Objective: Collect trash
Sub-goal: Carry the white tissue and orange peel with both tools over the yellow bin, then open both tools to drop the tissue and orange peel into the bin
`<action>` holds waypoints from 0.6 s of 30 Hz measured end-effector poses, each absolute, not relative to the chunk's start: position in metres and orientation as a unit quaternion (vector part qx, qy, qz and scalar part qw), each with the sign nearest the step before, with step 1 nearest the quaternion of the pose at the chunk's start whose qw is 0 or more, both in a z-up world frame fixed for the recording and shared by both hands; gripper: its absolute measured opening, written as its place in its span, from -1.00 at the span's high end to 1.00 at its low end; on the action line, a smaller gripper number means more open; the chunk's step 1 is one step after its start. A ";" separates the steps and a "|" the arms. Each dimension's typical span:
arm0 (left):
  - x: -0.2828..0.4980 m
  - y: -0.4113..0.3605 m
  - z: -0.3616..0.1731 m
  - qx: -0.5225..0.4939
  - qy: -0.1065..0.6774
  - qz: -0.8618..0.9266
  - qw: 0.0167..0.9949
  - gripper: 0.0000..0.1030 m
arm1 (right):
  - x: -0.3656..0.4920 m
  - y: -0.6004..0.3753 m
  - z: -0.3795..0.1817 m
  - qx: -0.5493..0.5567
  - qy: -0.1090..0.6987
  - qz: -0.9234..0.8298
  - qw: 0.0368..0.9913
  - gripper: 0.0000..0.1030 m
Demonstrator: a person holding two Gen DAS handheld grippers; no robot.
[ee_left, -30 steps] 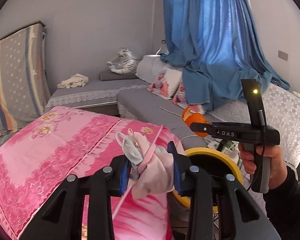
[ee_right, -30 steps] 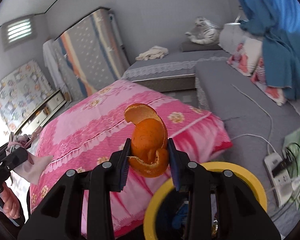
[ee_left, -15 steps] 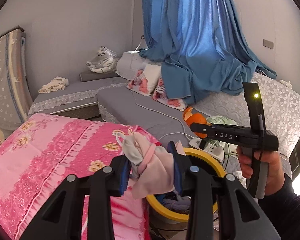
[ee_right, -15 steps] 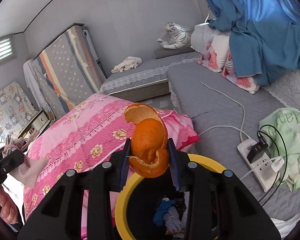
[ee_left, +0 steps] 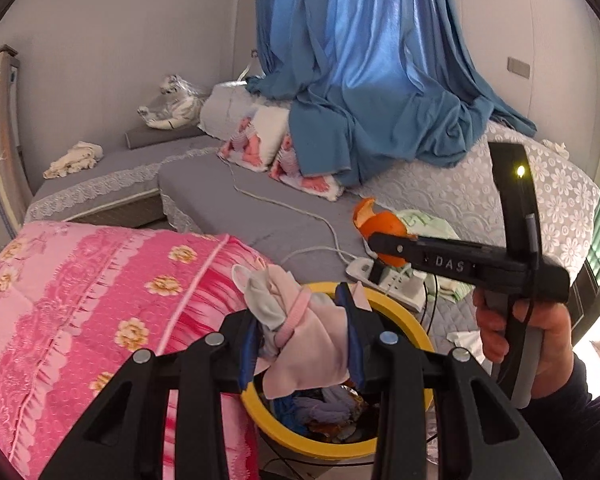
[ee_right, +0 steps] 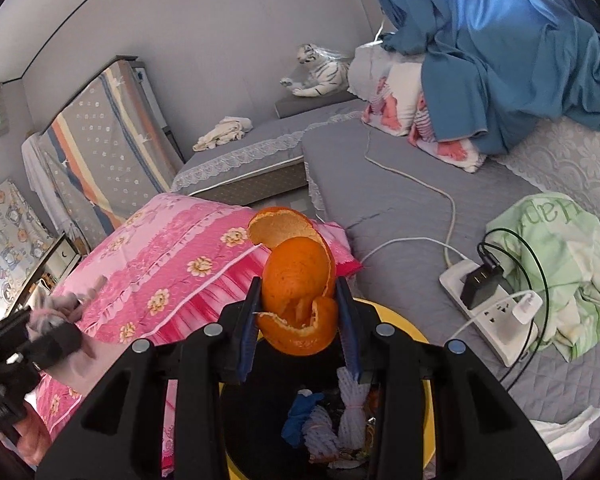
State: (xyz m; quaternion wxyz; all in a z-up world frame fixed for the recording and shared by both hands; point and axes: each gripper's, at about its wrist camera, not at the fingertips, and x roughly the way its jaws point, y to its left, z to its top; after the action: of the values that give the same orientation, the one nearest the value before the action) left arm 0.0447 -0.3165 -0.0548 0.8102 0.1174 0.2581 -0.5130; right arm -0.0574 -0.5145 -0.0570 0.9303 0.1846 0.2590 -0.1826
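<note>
1. Left gripper [ee_left: 302, 334] is clamped on a pink-and-white cloth wad [ee_left: 300, 332] over the yellow-rimmed bin [ee_left: 404, 312].
2. Right gripper [ee_right: 298, 316] pinches an orange peel [ee_right: 296, 288] above that bin.
3. Only the right view shows the white power strip [ee_right: 492, 312] clearly.

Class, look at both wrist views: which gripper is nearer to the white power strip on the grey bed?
Right. The right gripper, holding orange peel, sits beside the power strip. The left gripper, holding a pink cloth, is farther, by the pink quilt.
</note>
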 end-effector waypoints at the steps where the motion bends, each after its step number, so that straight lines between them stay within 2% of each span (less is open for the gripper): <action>1: 0.044 -0.319 -0.058 0.120 0.261 -0.514 0.808 0.35 | -0.058 -0.516 -0.059 0.186 0.261 -0.188 0.928 0.35; 11: 0.059 -0.345 -0.104 0.124 0.330 -0.513 0.782 0.35 | -0.058 -0.532 -0.075 0.214 0.283 -0.196 0.914 0.35; 18: 0.063 -0.350 -0.113 0.126 0.343 -0.512 0.777 0.34 | -0.054 -0.534 -0.081 0.219 0.289 -0.202 0.910 0.35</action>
State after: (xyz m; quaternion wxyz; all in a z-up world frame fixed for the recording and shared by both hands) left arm 0.0625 -0.3499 -0.1130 0.7773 0.1258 0.3435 -0.5118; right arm -0.0539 -0.5336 -0.0809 0.9098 0.2186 0.2892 -0.2022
